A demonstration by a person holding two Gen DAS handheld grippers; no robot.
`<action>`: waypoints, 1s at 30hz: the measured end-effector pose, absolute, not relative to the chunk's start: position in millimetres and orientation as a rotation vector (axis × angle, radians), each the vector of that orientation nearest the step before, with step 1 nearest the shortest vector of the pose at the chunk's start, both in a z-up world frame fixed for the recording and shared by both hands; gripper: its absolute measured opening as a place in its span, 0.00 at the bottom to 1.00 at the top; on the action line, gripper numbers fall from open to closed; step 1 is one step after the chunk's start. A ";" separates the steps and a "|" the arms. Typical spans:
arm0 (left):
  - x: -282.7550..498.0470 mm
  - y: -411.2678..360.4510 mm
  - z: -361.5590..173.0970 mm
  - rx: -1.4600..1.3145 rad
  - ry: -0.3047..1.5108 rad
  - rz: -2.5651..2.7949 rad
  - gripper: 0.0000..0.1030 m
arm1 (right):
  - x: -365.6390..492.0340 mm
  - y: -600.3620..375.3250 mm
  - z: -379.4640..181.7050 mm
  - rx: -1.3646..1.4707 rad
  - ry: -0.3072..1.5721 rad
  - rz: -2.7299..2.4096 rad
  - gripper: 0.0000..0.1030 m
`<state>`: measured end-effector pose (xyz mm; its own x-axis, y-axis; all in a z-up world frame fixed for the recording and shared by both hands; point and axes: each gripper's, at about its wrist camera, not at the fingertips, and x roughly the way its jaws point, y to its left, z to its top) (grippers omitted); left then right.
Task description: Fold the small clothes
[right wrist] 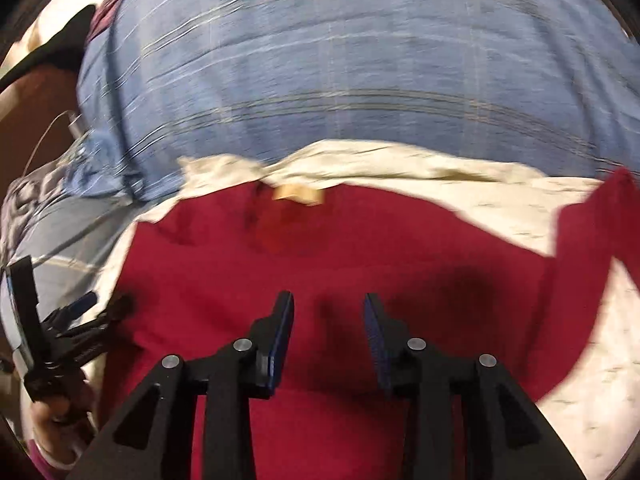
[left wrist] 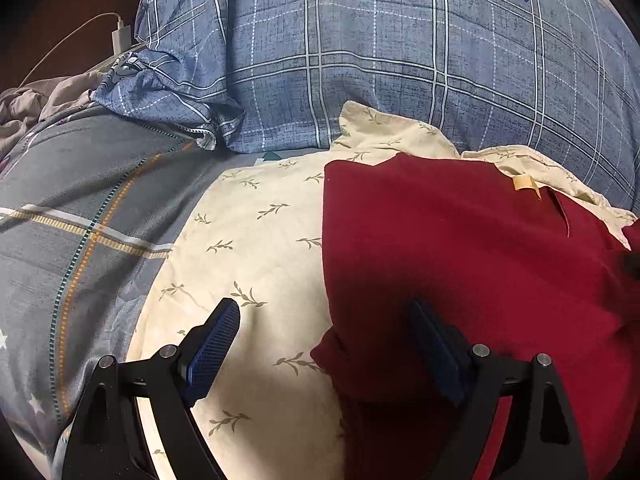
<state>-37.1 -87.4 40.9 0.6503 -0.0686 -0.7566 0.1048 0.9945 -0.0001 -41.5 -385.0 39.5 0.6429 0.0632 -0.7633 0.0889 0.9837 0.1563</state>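
Note:
A dark red garment (left wrist: 460, 248) lies spread on a cream leaf-print cloth (left wrist: 248, 240) on the bed, its tan neck label (left wrist: 524, 182) at the far edge. My left gripper (left wrist: 326, 316) is open over the garment's left edge, one finger over the cream cloth, the other over the red fabric. In the blurred right wrist view the red garment (right wrist: 320, 264) fills the middle, with a sleeve (right wrist: 592, 232) out to the right. My right gripper (right wrist: 329, 312) is open and empty over the garment's middle. The left gripper (right wrist: 86, 304) shows at the garment's left edge.
A blue plaid pillow (left wrist: 380, 52) lies right behind the cloths. A grey plaid bedsheet (left wrist: 80, 208) lies to the left, with a white charger and cable (left wrist: 120, 36) beyond it. The pillow also fills the top of the right wrist view (right wrist: 360, 72).

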 end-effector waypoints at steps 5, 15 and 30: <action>-36.5 -84.1 42.7 0.036 0.854 -0.101 0.84 | -15.1 -342.4 19.7 0.159 0.905 0.058 0.37; -31.2 -87.4 40.1 0.042 0.869 -0.096 0.84 | 13.7 -335.7 8.3 0.146 0.915 -0.001 0.35; -51.4 -99.6 46.2 0.034 0.829 -0.219 0.84 | -44.2 -372.2 8.8 0.178 0.916 -0.044 0.50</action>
<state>-51.4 -99.6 46.2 0.6546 -0.1800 -0.7343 0.2068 0.9768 -0.0552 -44.2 -372.2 8.8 0.6091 0.0377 -0.7922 0.1136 0.9844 0.1342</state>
